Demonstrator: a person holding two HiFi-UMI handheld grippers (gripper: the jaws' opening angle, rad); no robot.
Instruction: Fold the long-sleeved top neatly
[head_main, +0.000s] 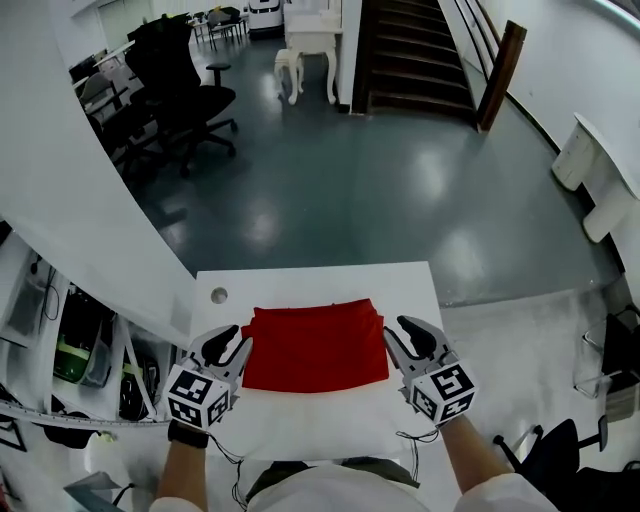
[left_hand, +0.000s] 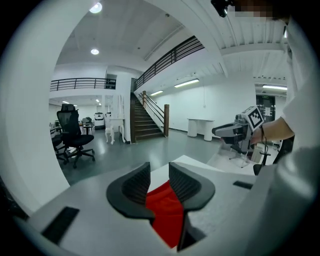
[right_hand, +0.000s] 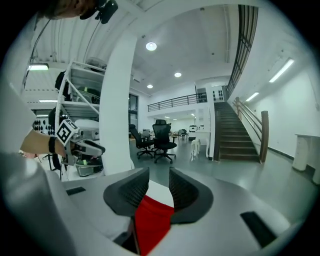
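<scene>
A red long-sleeved top (head_main: 315, 345) lies folded into a rectangle on the white table (head_main: 310, 280). My left gripper (head_main: 236, 340) hovers at the top's left edge and my right gripper (head_main: 395, 330) at its right edge, both raised above the table and pointing away from me. In the left gripper view the jaws (left_hand: 159, 167) stand apart, with the red cloth (left_hand: 167, 215) and white table showing through the gap. The right gripper view shows the same: jaws (right_hand: 159, 172) apart, red cloth (right_hand: 150, 220) below them. Nothing is pressed between either pair of pads.
The table has a small round hole (head_main: 219, 295) near its far left corner. A thick white column (head_main: 80, 200) rises at the left, with shelves behind it. Black office chairs (head_main: 185, 85) and a staircase (head_main: 415, 50) stand on the grey floor beyond.
</scene>
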